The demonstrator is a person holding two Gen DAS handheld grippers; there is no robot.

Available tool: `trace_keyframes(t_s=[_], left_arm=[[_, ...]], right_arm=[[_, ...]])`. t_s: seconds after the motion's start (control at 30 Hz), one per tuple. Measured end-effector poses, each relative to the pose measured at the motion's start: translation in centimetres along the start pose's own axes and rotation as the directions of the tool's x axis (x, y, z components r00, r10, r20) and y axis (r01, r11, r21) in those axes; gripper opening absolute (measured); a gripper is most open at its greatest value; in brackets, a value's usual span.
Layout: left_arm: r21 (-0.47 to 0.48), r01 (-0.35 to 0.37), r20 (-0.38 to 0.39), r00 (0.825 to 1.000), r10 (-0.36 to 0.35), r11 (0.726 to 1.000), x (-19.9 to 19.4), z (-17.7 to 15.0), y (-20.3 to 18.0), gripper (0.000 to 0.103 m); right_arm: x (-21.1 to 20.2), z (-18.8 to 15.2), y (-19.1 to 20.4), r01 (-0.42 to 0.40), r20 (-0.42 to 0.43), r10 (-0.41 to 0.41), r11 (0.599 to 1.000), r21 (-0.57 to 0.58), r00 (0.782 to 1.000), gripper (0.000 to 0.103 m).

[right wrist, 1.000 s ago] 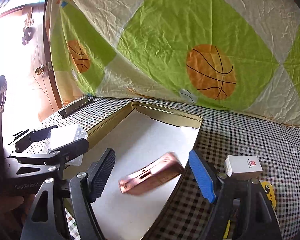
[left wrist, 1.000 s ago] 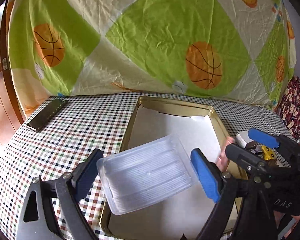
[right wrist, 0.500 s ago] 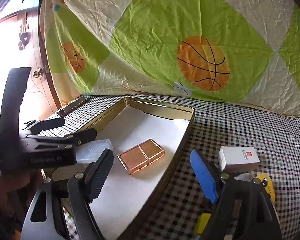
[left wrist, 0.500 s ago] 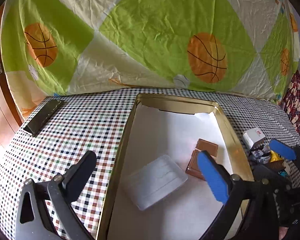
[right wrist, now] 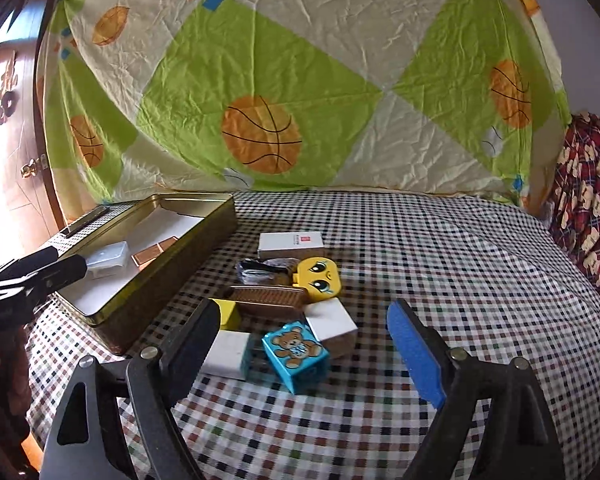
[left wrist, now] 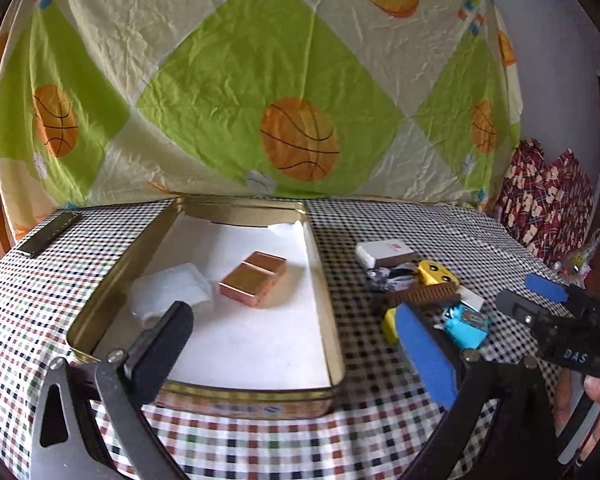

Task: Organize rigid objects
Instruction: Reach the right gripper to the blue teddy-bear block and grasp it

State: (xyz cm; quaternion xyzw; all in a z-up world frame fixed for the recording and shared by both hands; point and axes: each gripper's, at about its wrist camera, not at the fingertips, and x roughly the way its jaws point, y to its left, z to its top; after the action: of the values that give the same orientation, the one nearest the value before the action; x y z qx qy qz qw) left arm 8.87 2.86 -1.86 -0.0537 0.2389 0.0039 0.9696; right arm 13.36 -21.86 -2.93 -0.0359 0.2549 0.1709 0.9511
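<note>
Fingers apart above blue block

One gold tin holding one copper box and one clear lid; outside it, three white boxes, two yellow blocks, one blue cube.

The right tongs are hovering wide apart and empty over a pile of small things on the checkered bench. A blue bear box is lying between the fingers, a white block touching it behind. Farther back, a yellow face box and a white carton are sitting. At left, a gold tin is holding a copper block and a clear lid, with the left tongs beside.
</note>
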Motion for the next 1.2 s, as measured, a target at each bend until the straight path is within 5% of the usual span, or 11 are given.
trace_keyframes(t_s=[0.3,0.57,0.9,1.07,1.2], left_arm=[[0.039,0.035,-0.077,0.997,-0.032,0.999,1.7,-1.6,-2.9,0.102],[0.078,0.053,-0.114,0.993,-0.044,0.996,2.3,-2.2,-4.2,0.102],[0.116,0.051,-0.129,0.991,-0.036,0.992,2.5,-2.2,-4.9,0.102],[0.124,0.050,-0.132,0.991,-0.034,0.991,2.6,-2.2,-5.1,0.102],[0.121,0.058,-0.130,0.991,-0.042,0.991,2.5,-2.2,-5.1,0.102]], right_arm=[[3.2,-0.6,-0.4,-0.008,-0.146,0.000,0.999,-0.050,0.989,0.087],[5.1,-1.0,-0.4,-0.096,-0.252,0.090,0.995,-0.012,0.964,0.087],[5.7,-1.0,-0.4,-0.147,-0.282,0.151,0.988,0.038,0.947,0.079],[6.0,-0.9,-0.4,-0.175,-0.294,0.181,0.983,0.046,0.938,0.043],[5.4,-1.1,0.2,-0.177,-0.270,0.175,0.984,0.016,0.947,0.036]])
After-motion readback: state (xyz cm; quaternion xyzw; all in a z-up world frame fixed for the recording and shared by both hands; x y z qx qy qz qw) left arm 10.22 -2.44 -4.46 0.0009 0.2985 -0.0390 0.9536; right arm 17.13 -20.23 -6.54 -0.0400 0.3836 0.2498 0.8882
